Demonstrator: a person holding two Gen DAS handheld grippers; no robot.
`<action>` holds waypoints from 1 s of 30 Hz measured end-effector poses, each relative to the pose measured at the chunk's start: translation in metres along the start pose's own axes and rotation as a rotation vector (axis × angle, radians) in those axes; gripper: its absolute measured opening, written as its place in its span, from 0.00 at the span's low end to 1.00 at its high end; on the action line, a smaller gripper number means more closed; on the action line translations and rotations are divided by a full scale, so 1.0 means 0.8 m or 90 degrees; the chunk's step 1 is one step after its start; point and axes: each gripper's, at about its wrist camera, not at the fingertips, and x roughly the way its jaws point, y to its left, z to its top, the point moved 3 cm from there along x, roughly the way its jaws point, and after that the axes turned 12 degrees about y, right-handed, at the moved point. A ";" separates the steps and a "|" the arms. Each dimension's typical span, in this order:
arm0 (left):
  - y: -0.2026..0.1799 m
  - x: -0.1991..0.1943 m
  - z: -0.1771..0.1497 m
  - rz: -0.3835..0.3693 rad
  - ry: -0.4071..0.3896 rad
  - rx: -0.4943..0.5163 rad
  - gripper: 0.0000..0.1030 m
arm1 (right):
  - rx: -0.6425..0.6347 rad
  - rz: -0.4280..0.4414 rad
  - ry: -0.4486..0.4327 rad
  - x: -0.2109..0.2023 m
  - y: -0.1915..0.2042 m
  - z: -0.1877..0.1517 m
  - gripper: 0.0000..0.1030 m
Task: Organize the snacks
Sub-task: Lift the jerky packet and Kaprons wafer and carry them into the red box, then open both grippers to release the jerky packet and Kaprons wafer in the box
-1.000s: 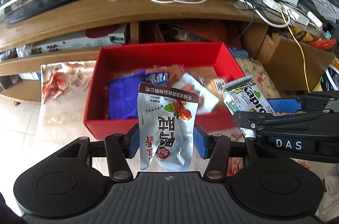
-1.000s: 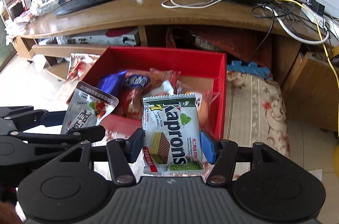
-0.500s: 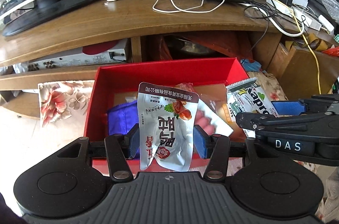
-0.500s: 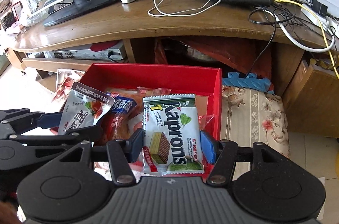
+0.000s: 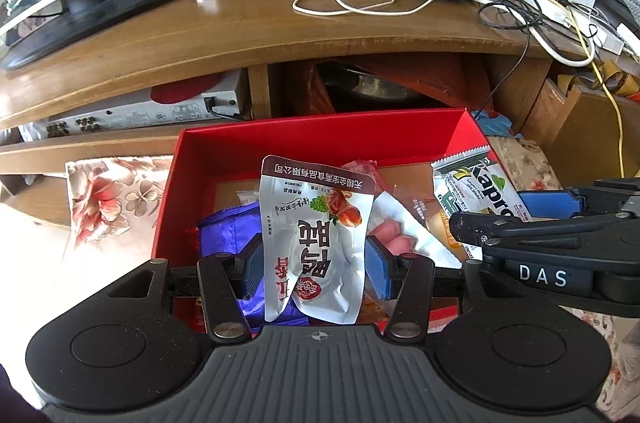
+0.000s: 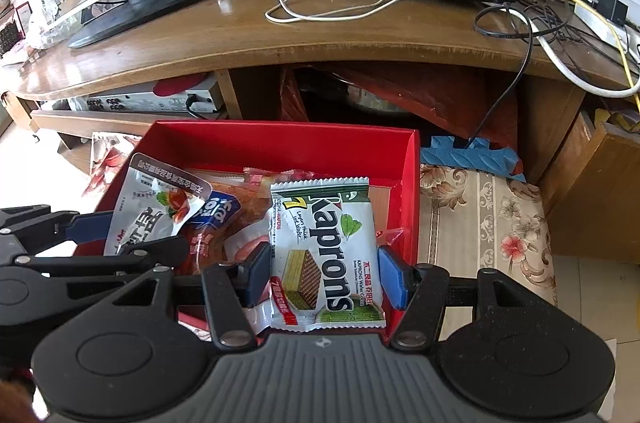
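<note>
Now both packets hang over the red box [image 5: 320,139], ready to drop.

My left tongs [image 5: 314,265] pinch the silver pouch [image 5: 316,235] upright, low centre of the frame, above the purple bag [image 5: 228,235]; my right tongs [image 6: 324,277] clamp the Kaprons wafer pack [image 6: 326,251], long axis upright, just inside the box's right wall. Snacks already crowd the floor below; the wooden TV stand [image 5: 320,35] fills the upper frame.

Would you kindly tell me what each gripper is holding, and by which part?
Left gripper: silver snack pouch, clamped across its lower side edges. Right gripper: Kaprons wafer packet, likewise.
</note>
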 end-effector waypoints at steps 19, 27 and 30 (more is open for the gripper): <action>-0.001 0.028 0.000 0.022 0.022 -0.002 0.57 | -0.002 -0.004 0.022 0.032 -0.001 0.004 0.54; -0.001 0.035 0.001 0.029 0.027 -0.002 0.57 | -0.006 -0.008 0.025 0.039 -0.002 0.003 0.54; -0.001 0.037 0.000 0.031 0.028 -0.001 0.57 | -0.009 -0.011 0.024 0.040 0.000 0.003 0.54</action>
